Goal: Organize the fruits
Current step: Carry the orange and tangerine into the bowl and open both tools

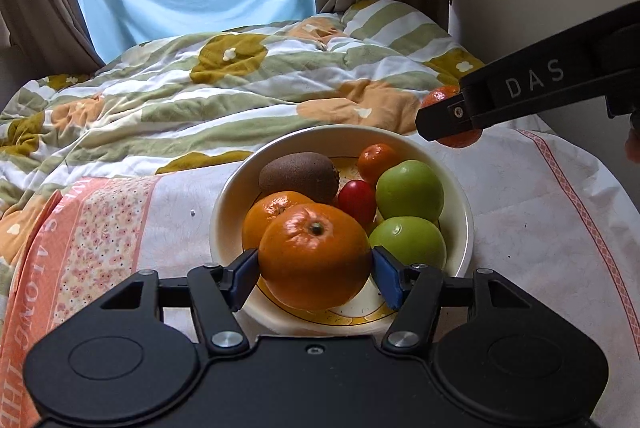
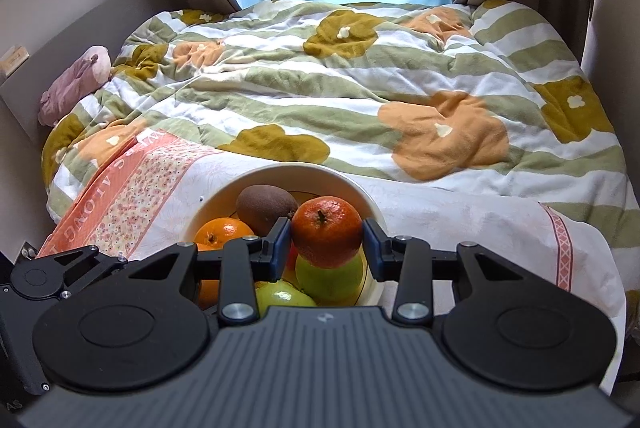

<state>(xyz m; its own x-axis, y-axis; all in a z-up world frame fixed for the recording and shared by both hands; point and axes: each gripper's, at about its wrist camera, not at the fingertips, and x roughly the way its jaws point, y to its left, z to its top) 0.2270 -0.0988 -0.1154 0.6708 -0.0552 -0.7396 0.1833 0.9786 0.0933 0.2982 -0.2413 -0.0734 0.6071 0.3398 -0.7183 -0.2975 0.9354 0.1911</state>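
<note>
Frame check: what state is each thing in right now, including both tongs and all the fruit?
Left tongs: shut on large orange, over bowl.
Right tongs: shut on tangerine, above bowl.
Bowl: upright on cloth, holding fruit.
Kiwi: resting in bowl.
Green apples: in bowl, side by side.
Red fruit: in bowl.

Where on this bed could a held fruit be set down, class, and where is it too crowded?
Free: the white cloth right of the bowl, up to its pink border, and the floral pink panel on the bowl's left. Crowded: the bowl itself, packed with a kiwi, green apples and oranges. The rumpled quilt behind is open but uneven.
</note>
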